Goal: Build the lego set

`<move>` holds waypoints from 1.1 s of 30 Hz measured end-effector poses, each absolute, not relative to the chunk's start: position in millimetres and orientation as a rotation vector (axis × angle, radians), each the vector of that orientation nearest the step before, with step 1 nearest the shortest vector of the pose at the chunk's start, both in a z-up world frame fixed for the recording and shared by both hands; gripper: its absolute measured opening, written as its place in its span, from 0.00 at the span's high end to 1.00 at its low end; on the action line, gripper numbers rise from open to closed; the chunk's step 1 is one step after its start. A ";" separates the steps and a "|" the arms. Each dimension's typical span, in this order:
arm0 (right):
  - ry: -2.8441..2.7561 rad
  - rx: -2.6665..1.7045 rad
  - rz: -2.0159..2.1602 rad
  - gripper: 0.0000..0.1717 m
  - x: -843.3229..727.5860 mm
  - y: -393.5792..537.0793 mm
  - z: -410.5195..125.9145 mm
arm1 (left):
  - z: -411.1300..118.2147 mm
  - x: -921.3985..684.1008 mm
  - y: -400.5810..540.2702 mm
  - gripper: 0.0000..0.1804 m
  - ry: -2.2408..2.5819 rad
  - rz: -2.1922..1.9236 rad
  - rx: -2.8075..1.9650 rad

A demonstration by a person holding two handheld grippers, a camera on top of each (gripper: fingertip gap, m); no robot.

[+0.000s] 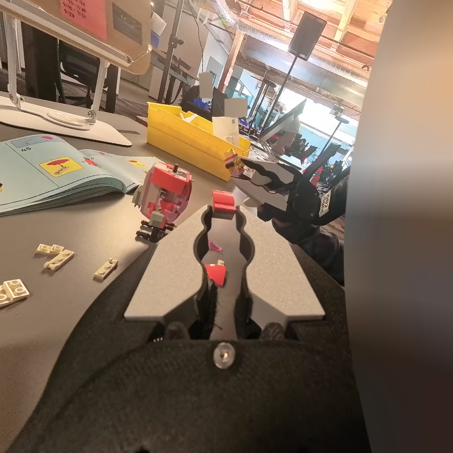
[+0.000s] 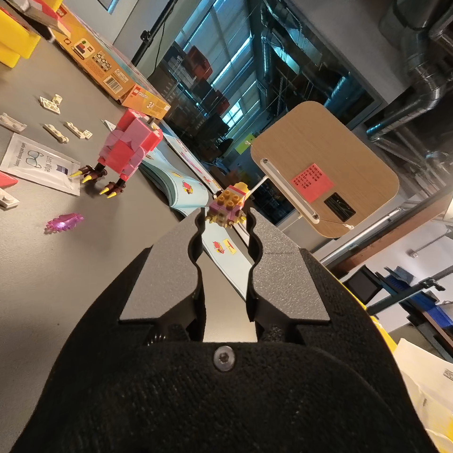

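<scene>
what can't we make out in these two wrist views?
- Left wrist view: right edge is a blurred blank band, so nothing there can be read; the person's hand behind the right gripper is cut off by it.
- Left wrist view: yellow bin contents mostly hidden by its wall.
- Left wrist view: underside of the red brick piece is hidden by the left gripper.
- Right wrist view: left gripper out of frame; open booklet partly hidden by the right gripper's fingers.

The grey gripper fingers [image 1: 171, 264] are looking like grainy matt plastic, and the small red brick piece [image 1: 222, 201] pinched between them is shining like glossy smooth plastic. The dark grey tabletop [image 1: 73, 306] is coming across smooth and matt. The pale blue open booklet [image 1: 56, 171] is showing as soft paper, the long yellow bin [image 1: 186, 139] as slightly shiny hard plastic, and the tilted tan board [image 2: 326, 157] is looking like wood-grain laminate
</scene>
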State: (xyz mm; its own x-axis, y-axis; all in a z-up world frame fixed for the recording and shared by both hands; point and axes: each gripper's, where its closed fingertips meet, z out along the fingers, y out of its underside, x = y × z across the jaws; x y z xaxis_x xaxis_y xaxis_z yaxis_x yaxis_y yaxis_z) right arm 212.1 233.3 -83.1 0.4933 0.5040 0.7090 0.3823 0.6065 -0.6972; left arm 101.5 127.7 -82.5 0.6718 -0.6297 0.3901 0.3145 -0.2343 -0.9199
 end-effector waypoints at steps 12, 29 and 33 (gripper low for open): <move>-1.089 -0.956 0.096 0.81 212.5 231.6 -80.5 | -83.2 101.7 128.2 0.90 0.265 -0.896 -1.583; -0.939 -0.981 0.498 0.82 226.4 226.4 -57.9 | -83.8 101.7 128.8 0.91 0.262 -0.904 -1.587; -0.969 -0.987 0.470 0.82 222.7 226.3 -62.5 | -83.9 101.6 129.0 0.91 0.261 -0.904 -1.587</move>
